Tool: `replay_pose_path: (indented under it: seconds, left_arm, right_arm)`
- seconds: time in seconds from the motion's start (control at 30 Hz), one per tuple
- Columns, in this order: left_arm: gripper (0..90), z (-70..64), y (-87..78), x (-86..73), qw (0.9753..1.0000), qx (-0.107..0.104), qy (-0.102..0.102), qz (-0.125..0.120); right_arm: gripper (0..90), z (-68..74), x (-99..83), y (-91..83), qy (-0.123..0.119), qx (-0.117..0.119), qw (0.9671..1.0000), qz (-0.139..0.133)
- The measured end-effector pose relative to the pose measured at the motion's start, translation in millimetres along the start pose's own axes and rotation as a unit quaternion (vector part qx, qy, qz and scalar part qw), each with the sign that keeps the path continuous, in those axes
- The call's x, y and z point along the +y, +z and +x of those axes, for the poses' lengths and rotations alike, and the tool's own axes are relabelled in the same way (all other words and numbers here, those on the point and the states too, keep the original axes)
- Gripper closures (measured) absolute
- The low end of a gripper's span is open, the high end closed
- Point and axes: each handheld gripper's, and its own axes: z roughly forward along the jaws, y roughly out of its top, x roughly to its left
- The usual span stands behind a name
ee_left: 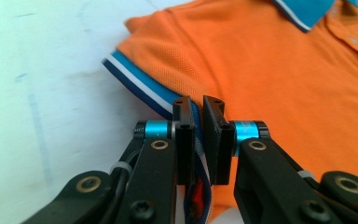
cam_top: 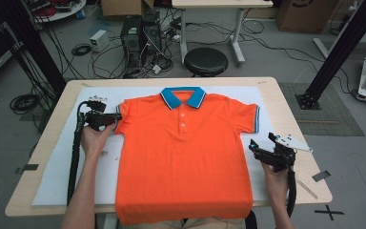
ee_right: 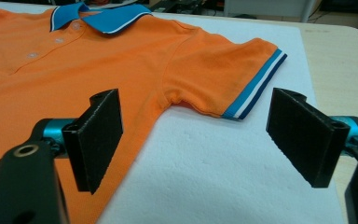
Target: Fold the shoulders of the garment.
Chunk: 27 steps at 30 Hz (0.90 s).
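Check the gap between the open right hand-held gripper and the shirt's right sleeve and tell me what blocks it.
Nothing visible blocks it. The right hand-held gripper is open, and only bare white mat lies between its jaws and the striped sleeve cuff of the orange polo shirt. The left hand-held gripper is shut on the other cuff.

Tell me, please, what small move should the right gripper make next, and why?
Probably it should move forward and shut on the right sleeve cuff. The left gripper is already shut on the left cuff, while the right gripper is open, its jaws wide apart above the white mat, short of the cuff. With both sleeves of the shirt held, folding could likely start.
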Motion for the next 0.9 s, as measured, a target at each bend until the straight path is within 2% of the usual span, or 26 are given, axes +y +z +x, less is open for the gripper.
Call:
replay_pose_path:
  seconds: [0.1,0.13,0.17,0.2,0.3,0.4,0.47,0.53,0.77,0.9]
  left_arm:
    - [83.2,-11.6,5.0,1.9,0.9999,-0.007,0.011,0.002]
    - [83.2,-11.6,5.0,1.9,0.9999,-0.007,0.011,0.002]
    - [83.2,-18.7,8.7,3.4,0.9998,-0.010,0.017,0.004]
    - [83.2,-18.7,8.7,3.4,0.9998,-0.010,0.017,0.004]
    - [83.2,-31.9,15.3,5.7,0.9996,-0.009,0.027,0.001]
    - [83.2,-39.5,19.8,7.3,0.9995,-0.016,0.026,0.001]
    - [83.2,-45.5,22.5,8.2,0.9991,-0.022,0.036,0.005]
    - [83.2,-48.9,24.8,8.3,0.9991,-0.023,0.037,0.005]
    - [83.1,-65.5,40.4,7.6,0.9975,-0.027,0.058,0.029]
    - [81.0,-69.5,46.9,6.8,0.9962,-0.039,0.065,0.042]
  right_arm:
    - [19.1,0.6,0.0,-0.1,0.002,-0.002,1.0000,0.002]
    - [19.1,0.7,0.1,-0.1,0.002,-0.002,1.0000,0.003]
    - [19.1,0.8,0.1,-0.1,0.002,-0.002,1.0000,0.003]
    - [19.1,0.8,0.1,-0.1,0.002,-0.002,1.0000,0.003]
    - [19.1,0.8,0.0,0.0,0.001,-0.002,1.0000,0.003]
    - [19.1,0.7,0.1,0.0,0.000,-0.002,1.0000,0.003]
    - [19.1,0.6,0.1,0.0,-0.001,-0.003,1.0000,0.003]
    - [19.2,0.7,0.1,0.0,-0.002,-0.004,1.0000,0.003]
    - [19.1,1.1,0.2,0.4,-0.003,-0.004,1.0000,0.003]
    - [19.1,1.6,0.3,0.5,-0.004,-0.005,1.0000,0.005]
